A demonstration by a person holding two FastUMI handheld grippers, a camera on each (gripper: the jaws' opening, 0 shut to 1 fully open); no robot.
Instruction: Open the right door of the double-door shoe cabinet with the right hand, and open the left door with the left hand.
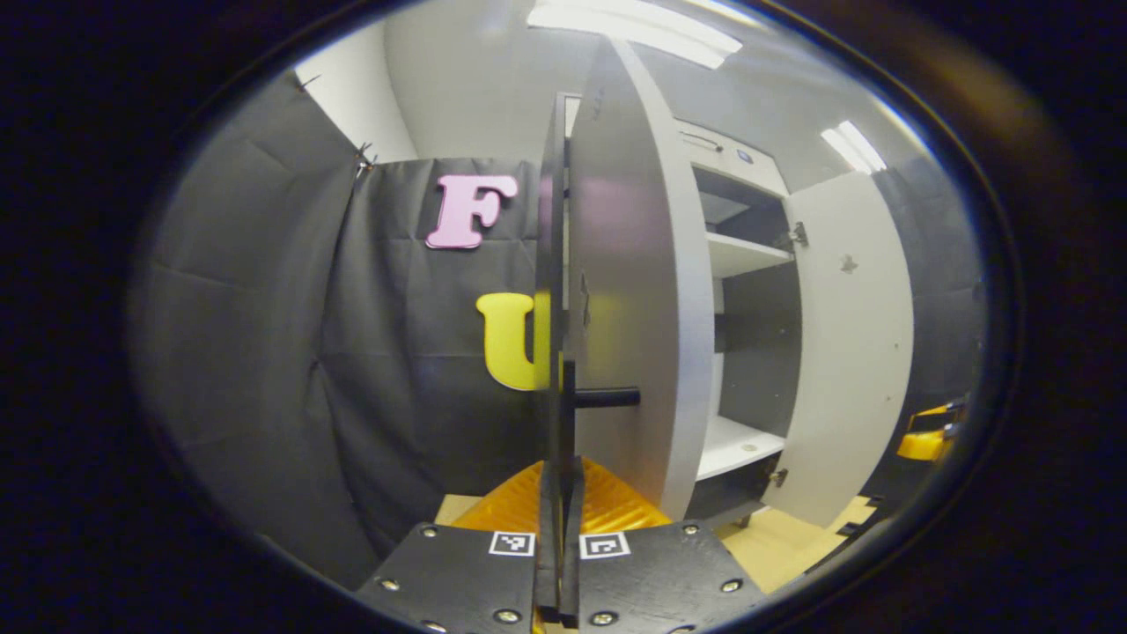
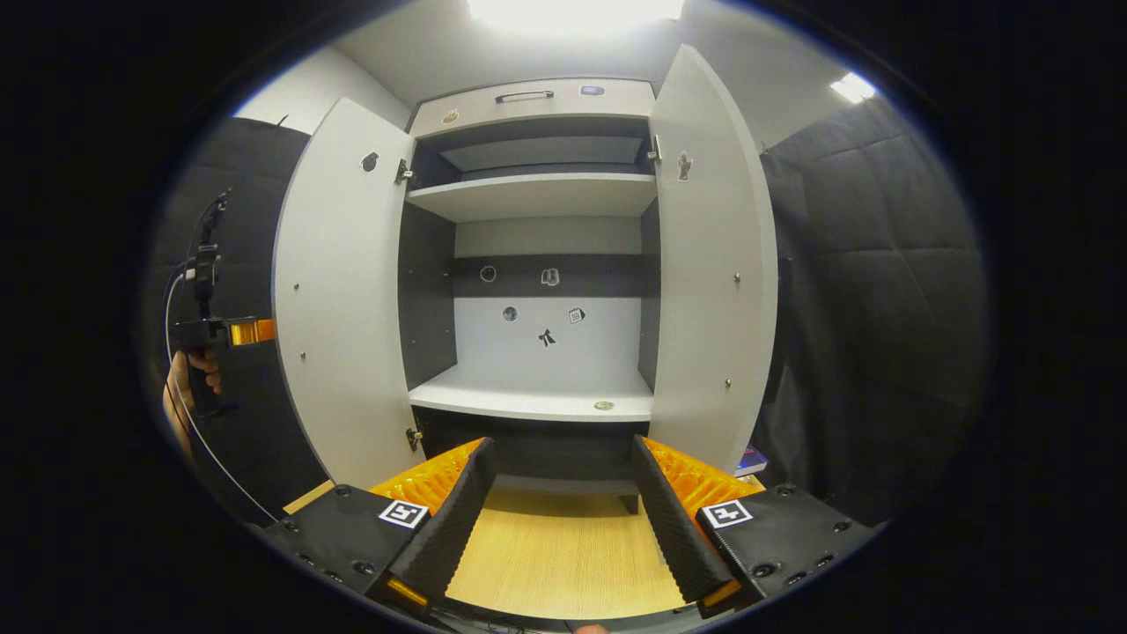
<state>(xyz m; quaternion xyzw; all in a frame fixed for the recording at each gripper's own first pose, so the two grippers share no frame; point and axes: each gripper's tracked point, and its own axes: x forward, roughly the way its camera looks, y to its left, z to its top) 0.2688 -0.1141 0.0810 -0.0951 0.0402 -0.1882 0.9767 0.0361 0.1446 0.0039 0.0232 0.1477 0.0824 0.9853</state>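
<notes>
The shoe cabinet (image 2: 537, 195) stands with both doors swung wide. Its white left door (image 2: 339, 291) and right door (image 2: 709, 264) show their inner faces. In the left gripper view the left door (image 1: 634, 264) runs edge-on straight ahead, and my left gripper (image 1: 560, 502) is shut on its dark free edge just below a short black bar (image 1: 607, 398). The right door (image 1: 845, 352) hangs open beyond. My right gripper (image 2: 563, 519) is open, low in front of the cabinet and touching nothing. A hand (image 2: 187, 387) holds the left gripper (image 2: 224, 333) at the left door's outer edge.
The cabinet's shelves (image 2: 533, 401) are bare apart from small marks on the back panel. Light wooden floor (image 2: 563, 555) lies in front. Black cloth walls (image 2: 880, 308) close in on both sides. The right gripper (image 1: 929, 436) shows orange past the right door.
</notes>
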